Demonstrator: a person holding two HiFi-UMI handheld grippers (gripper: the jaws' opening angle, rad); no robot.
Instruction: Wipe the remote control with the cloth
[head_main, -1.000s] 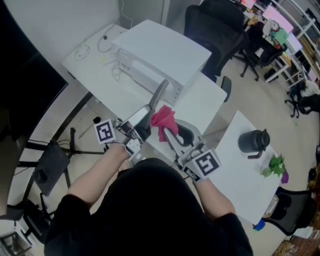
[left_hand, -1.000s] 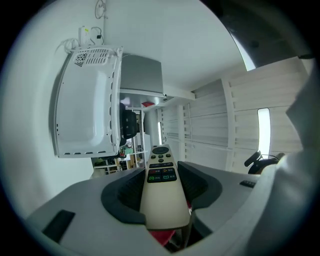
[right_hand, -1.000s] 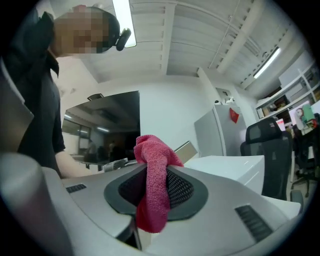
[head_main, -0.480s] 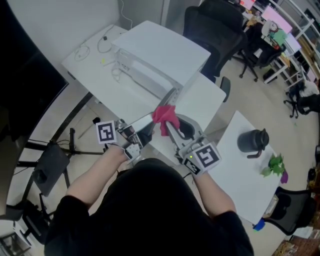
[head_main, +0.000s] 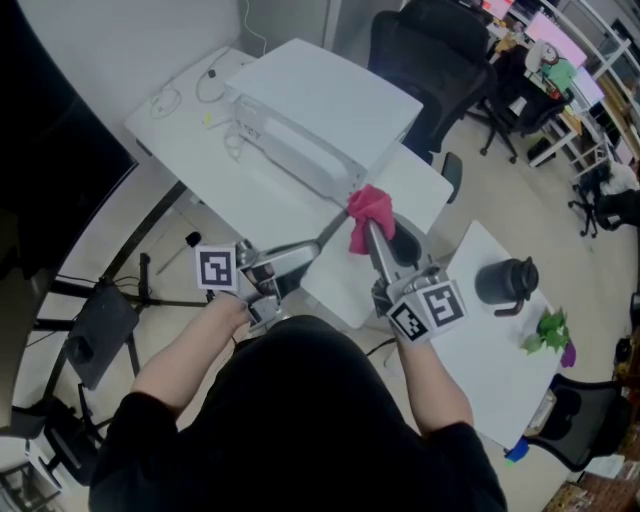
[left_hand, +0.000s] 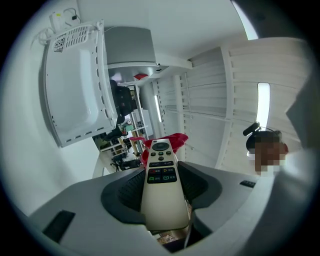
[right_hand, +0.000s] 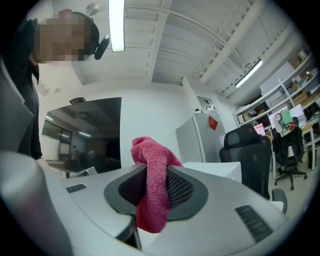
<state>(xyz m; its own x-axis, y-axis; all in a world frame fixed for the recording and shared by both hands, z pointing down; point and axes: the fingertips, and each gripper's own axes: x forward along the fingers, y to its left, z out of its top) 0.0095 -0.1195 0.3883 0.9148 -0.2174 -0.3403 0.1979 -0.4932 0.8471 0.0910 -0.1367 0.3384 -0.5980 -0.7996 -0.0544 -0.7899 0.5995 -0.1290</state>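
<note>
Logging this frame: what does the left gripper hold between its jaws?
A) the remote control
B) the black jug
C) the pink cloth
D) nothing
A: the left gripper view shows the remote control pinched in the left gripper; the pink cloth is in the right gripper.

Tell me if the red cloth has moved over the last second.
Yes. In the head view the cloth, held in the right hand-held gripper, has shifted right and up, nearer the black jug.
</note>
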